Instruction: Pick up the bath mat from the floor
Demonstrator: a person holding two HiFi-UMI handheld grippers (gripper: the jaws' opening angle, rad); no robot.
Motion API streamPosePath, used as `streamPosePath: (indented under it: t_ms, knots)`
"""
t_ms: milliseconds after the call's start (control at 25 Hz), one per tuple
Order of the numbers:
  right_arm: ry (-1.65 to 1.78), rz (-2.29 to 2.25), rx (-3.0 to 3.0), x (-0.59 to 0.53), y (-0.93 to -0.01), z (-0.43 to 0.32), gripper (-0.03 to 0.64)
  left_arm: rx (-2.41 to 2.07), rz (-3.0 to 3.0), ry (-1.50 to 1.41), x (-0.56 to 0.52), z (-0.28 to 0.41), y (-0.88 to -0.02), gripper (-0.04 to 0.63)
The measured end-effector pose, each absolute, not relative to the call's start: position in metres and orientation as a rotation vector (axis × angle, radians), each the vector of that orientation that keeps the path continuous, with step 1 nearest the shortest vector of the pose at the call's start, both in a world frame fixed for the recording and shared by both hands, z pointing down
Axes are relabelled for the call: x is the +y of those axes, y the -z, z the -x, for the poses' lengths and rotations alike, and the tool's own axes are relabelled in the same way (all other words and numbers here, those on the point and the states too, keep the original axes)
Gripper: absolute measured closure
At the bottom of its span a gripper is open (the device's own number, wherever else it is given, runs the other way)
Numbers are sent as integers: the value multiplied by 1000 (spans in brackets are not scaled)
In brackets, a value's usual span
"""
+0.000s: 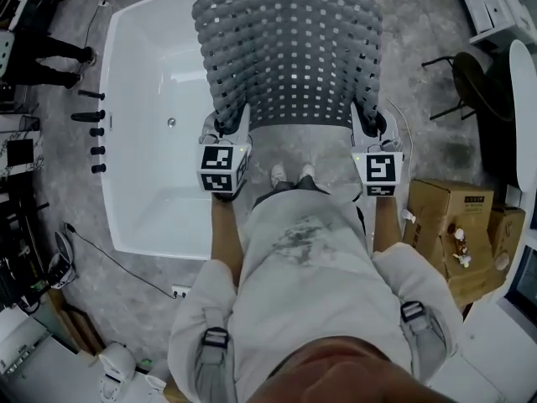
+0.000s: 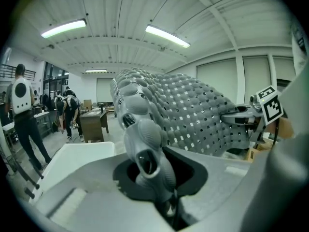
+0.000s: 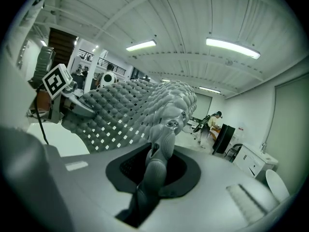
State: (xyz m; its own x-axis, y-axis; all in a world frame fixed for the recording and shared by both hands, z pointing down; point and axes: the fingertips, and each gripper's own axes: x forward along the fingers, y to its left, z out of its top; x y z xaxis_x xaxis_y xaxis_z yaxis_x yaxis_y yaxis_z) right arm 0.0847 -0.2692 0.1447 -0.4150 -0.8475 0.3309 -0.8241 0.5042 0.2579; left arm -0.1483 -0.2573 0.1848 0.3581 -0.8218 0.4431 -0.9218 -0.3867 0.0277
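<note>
Grey speckled floor (image 1: 134, 280) fills a large indoor workspace, seen from above the person's own chest and arms. On the left of the head view stands a white bathtub (image 1: 143, 74), and on the right sit cardboard boxes (image 1: 445, 217).

A grey bath mat (image 1: 289, 57) with rows of small square holes hangs off the floor, spread out wide in front of the person. Its left side overlaps the tub's rim.

At the mat's near left corner is the left gripper (image 1: 224, 129), and at the near right corner the right gripper (image 1: 375, 128). Both gripper views show the jaws nearly together, pinching a bunched, knobbly edge of the mat, which drapes away from them. Each gripper carries a cube with square black-and-white markers.
</note>
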Motion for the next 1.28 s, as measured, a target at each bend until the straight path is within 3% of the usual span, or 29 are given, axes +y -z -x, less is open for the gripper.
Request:
streamPosePath:
  t_ms: [560,1280]
  knots:
    - [226,-1410,-2440,-257,-52,-59,568,-1643,-2465,-424,-241,178,-88,538]
    - [241,-1395,-2465,-255,-45,-57,569,-1665,-2468,-408,-235,180,-83,538]
